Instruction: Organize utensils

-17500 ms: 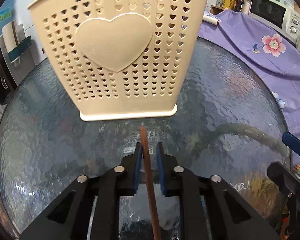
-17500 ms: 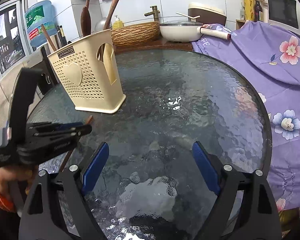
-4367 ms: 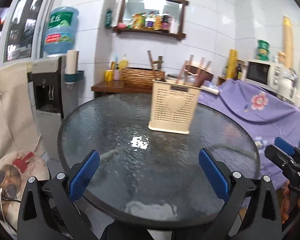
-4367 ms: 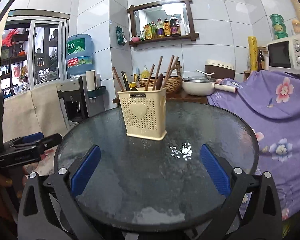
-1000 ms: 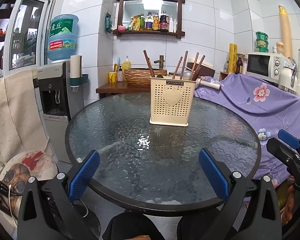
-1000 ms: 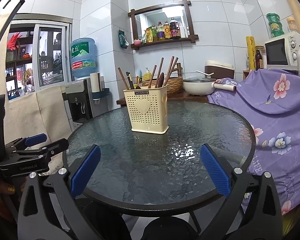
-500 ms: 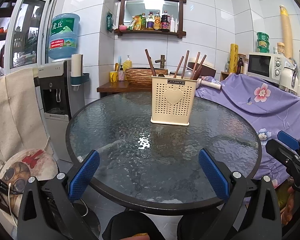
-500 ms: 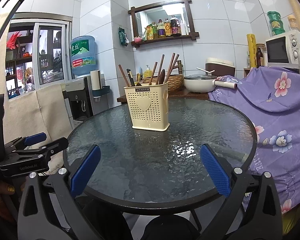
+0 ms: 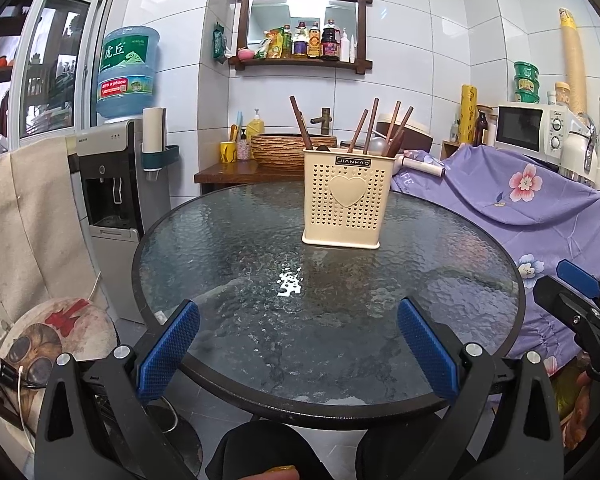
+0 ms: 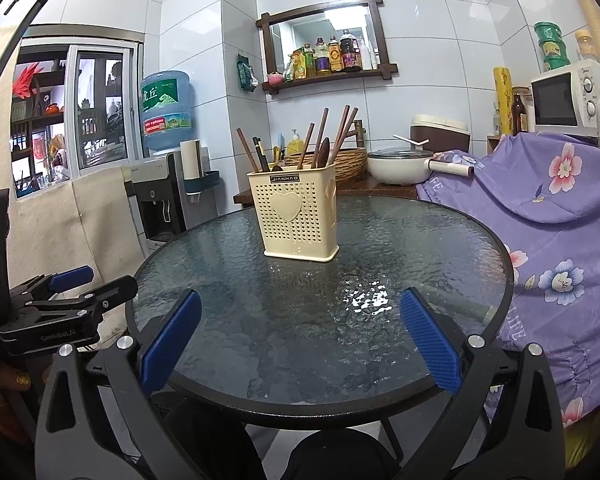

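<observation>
A cream perforated utensil holder (image 9: 345, 204) with a heart on its front stands upright on the round glass table (image 9: 220, 248), toward the far side. Several brown chopsticks (image 9: 372, 126) and spoons stick up out of it. It also shows in the right wrist view (image 10: 296, 216). My left gripper (image 9: 298, 338) is open and empty, held back over the table's near edge. My right gripper (image 10: 300, 330) is open and empty, also at the near edge. Each gripper shows at the side of the other's view.
A sofa under a purple flowered cover (image 9: 532, 200) runs along the table's right side. A water dispenser (image 9: 116, 184) stands at the left. A wooden counter with a basket (image 9: 278, 152) and a pot (image 10: 400, 166) is behind the table. A stool (image 9: 60, 332) sits low left.
Both grippers stay open and empty. Over the last second they have drifted slightly, and the holder sits a little lower and nearer in both views.
</observation>
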A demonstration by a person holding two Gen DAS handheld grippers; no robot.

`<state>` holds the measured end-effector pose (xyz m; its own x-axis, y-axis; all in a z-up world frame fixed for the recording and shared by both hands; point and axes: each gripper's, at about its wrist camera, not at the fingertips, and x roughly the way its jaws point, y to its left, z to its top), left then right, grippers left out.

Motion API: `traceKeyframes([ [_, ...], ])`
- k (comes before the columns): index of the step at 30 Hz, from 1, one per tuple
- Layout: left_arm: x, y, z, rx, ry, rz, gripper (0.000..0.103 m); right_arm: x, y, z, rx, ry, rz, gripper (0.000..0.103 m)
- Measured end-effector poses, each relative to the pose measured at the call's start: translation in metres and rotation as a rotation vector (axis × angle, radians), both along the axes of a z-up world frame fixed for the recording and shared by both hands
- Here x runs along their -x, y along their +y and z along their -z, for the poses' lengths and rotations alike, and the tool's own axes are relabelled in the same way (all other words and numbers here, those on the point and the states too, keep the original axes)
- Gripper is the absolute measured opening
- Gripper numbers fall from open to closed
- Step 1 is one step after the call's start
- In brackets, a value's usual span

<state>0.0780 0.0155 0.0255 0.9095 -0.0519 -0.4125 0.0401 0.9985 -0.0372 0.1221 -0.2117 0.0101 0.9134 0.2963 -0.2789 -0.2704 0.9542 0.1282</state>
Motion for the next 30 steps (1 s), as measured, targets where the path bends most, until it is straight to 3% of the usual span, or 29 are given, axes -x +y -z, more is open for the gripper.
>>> traceKeyframes([
  [30,-0.0032,-0.0029,0.0014,-0.005,0.009,0.001,0.097,-0.0007,0.0002,0.0015,-0.004,0.005,-0.001,0.097],
])
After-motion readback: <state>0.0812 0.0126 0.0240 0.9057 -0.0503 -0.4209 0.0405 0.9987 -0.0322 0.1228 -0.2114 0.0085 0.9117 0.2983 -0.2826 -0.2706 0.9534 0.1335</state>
